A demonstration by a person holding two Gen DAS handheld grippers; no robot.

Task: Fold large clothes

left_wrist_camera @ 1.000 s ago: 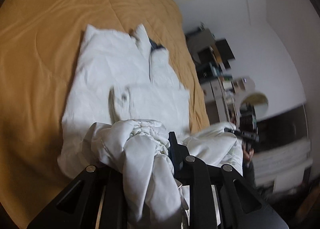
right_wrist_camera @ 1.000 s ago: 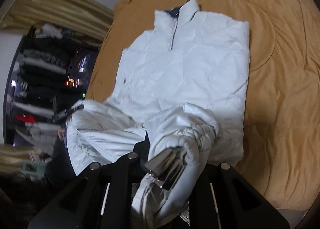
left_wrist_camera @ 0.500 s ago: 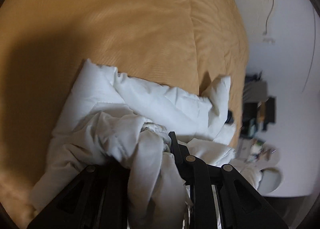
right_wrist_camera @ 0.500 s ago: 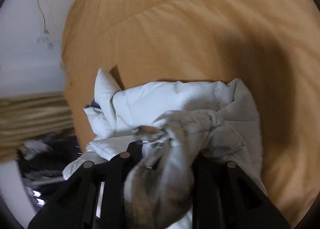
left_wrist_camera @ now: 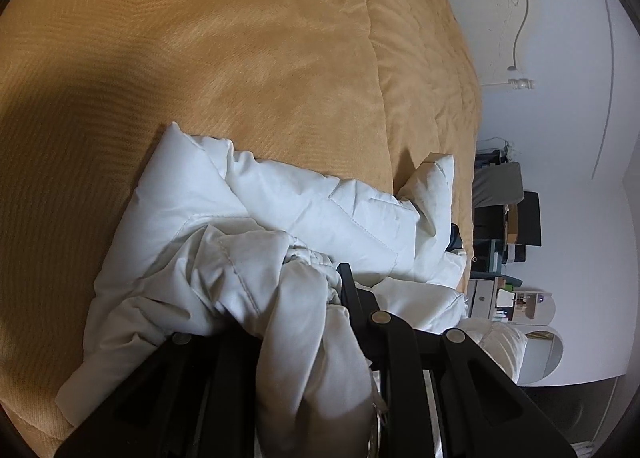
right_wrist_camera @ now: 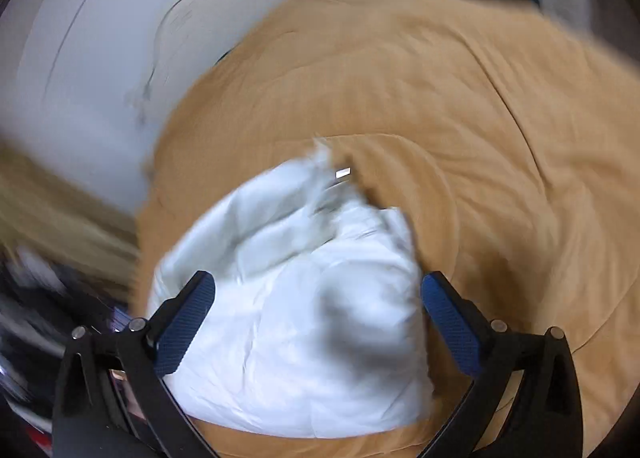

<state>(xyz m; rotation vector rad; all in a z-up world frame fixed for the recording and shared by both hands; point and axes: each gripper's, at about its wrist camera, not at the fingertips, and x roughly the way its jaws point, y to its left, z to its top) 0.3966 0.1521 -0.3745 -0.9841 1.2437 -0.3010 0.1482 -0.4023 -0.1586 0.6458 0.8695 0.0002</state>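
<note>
A white padded jacket (left_wrist_camera: 280, 210) lies folded over itself on the mustard-coloured bed cover (left_wrist_camera: 240, 58). My left gripper (left_wrist_camera: 296, 290) is shut on a bunched fold of the jacket, which spills between and over its black fingers. In the blurred right wrist view the same jacket (right_wrist_camera: 304, 318) lies as a white bundle on the bed cover (right_wrist_camera: 480, 138). My right gripper (right_wrist_camera: 316, 298) hangs above it with its jaws opening wide, blue pads (right_wrist_camera: 448, 322) well apart, and nothing pressed between them.
A white wall (left_wrist_camera: 560, 98) with a hanging cable stands beyond the bed's far edge. Shelves and boxes (left_wrist_camera: 508, 226) crowd the right side of the room. In the right wrist view curtains and dark clothes (right_wrist_camera: 48, 242) smear along the left.
Both grippers carried the jacket's lower part over its upper part and sank to the bed. The right gripper then let go of its fold and pulled back, jaws wide; the left keeps its grip.
</note>
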